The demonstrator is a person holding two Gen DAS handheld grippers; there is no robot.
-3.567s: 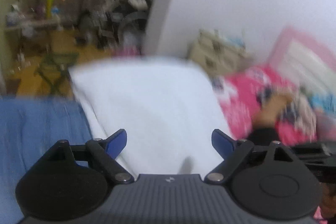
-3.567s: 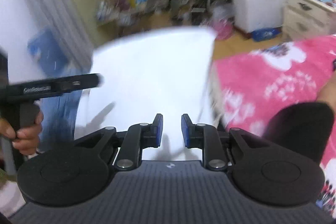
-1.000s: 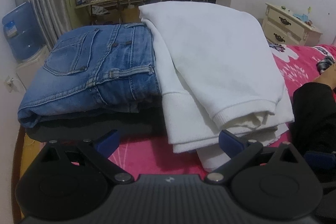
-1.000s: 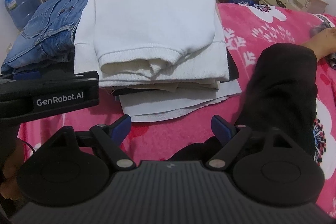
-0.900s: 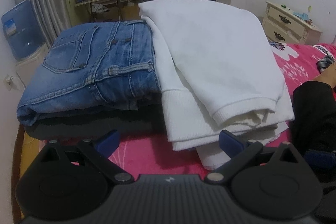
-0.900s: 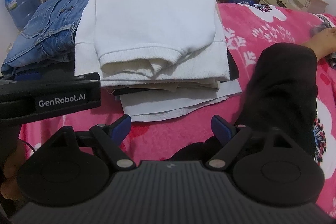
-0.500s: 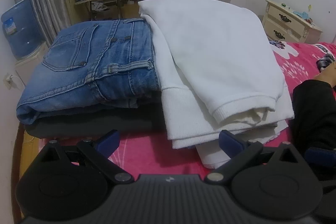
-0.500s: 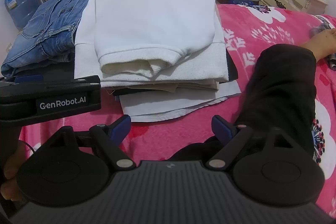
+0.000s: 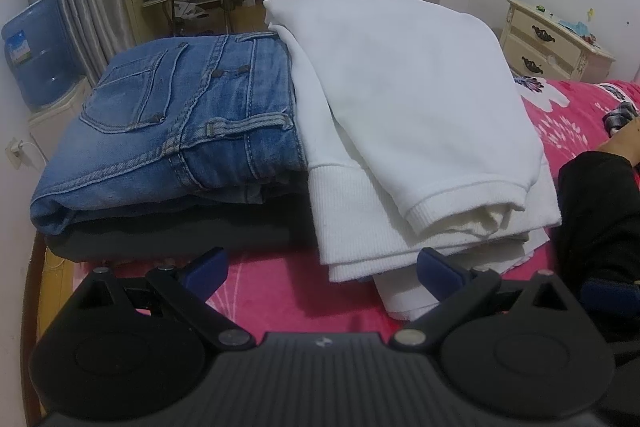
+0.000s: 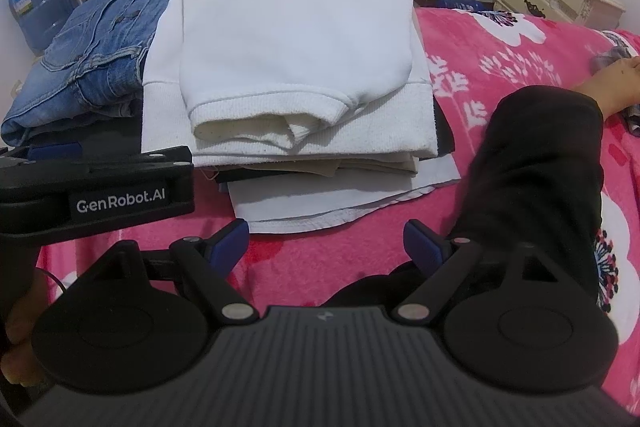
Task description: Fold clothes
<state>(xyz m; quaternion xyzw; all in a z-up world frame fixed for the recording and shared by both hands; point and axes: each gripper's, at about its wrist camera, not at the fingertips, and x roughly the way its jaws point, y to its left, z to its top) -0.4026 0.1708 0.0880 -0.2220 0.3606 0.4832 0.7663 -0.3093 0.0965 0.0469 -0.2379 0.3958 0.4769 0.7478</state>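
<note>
Two stacks on the bed: we saw sweater folded atop the right, jeans on the left; left gripper and right gripper both wide open, empty

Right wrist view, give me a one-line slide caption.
Open right gripper faces a folded white sweatshirt stacked beside folded jeans.
</note>
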